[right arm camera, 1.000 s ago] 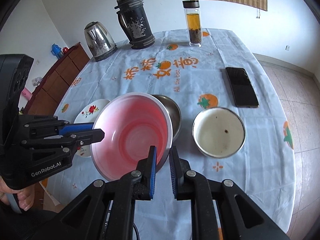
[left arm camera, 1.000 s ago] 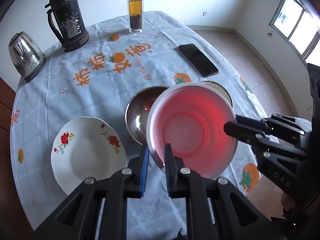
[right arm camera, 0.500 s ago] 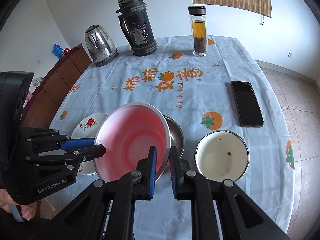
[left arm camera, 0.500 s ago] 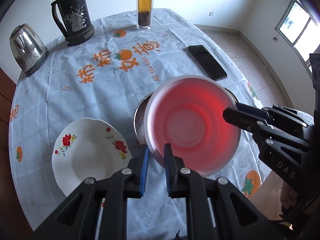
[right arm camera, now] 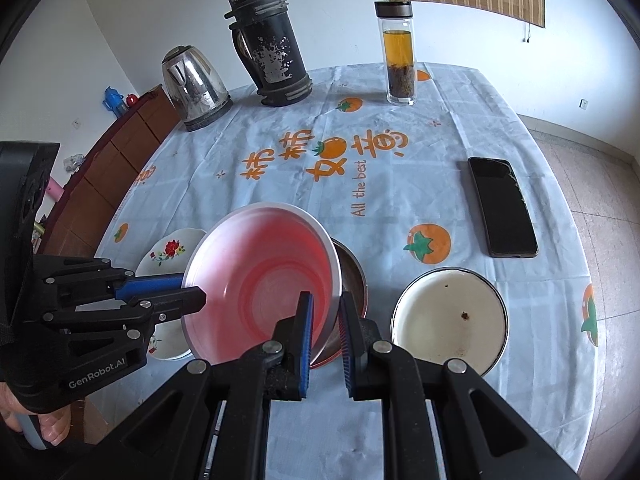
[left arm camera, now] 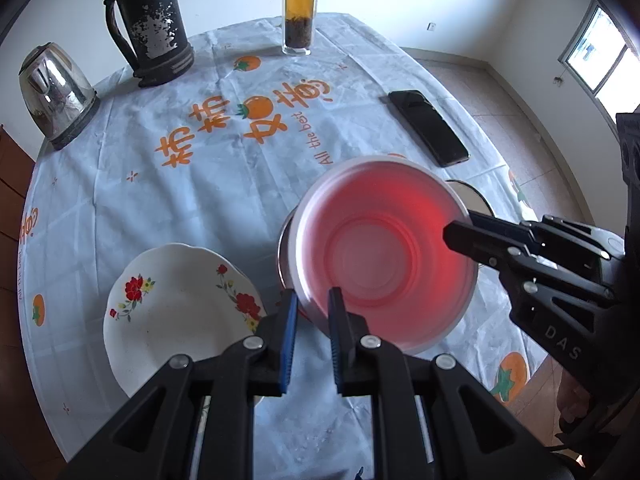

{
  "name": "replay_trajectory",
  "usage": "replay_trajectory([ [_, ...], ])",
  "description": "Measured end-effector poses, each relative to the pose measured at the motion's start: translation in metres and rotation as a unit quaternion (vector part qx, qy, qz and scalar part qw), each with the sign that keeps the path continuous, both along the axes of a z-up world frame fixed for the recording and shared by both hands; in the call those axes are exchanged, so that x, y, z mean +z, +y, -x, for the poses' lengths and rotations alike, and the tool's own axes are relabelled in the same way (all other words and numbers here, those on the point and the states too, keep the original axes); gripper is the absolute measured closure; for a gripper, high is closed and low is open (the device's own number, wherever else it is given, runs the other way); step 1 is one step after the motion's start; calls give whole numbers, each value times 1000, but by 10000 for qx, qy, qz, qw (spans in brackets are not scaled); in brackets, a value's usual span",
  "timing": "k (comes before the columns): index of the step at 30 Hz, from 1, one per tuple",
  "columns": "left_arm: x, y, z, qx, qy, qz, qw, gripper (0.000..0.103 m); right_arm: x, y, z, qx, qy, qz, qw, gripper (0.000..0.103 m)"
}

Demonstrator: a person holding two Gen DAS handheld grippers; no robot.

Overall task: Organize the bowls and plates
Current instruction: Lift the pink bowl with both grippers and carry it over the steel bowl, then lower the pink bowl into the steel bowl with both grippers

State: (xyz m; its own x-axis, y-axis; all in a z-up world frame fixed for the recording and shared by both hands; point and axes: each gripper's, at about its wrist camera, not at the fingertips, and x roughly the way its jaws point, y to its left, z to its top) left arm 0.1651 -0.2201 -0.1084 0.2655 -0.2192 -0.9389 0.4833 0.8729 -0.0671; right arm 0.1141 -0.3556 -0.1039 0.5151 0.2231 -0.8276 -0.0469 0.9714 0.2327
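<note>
A pink bowl (left arm camera: 384, 256) with a pale rim is held by both grippers at once. My left gripper (left arm camera: 312, 300) is shut on its near rim. My right gripper (right arm camera: 326, 304) is shut on the rim at the opposite side and shows in the left wrist view as well (left arm camera: 456, 236). The bowl (right arm camera: 260, 280) hangs slightly tilted over a steel bowl (right arm camera: 354, 280) and hides most of it; I cannot tell whether they touch. A white plate with red flowers (left arm camera: 176, 312) lies to the left. A white enamel bowl (right arm camera: 450, 320) sits to the right.
The round table has a pale blue cloth (left arm camera: 200, 208) printed with oranges. At the back stand a steel kettle (right arm camera: 196, 84), a worn black thermos (right arm camera: 268, 48) and a glass tea bottle (right arm camera: 398, 60). A black phone (right arm camera: 502, 206) lies at the right, near the edge.
Both grippers have carried the pink bowl sideways over the steel bowl, which is now mostly covered. Both grips are unchanged.
</note>
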Motion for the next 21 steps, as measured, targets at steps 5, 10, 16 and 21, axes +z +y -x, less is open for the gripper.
replay_trajectory([
  [5,-7,-1,-5,31,50,-36,10000,91,-9,0,-6,-4,107,-6,9999,89],
  [10,-15,-2,-9,60,101,-70,9999,91,-15,1,-9,15,165,22,9999,89],
  [16,-22,-3,-12,67,132,-112,9998,91,-22,1,-15,11,238,45,9997,89],
  [21,-28,-4,-16,74,180,-117,9997,91,-28,1,-18,7,298,59,9995,89],
])
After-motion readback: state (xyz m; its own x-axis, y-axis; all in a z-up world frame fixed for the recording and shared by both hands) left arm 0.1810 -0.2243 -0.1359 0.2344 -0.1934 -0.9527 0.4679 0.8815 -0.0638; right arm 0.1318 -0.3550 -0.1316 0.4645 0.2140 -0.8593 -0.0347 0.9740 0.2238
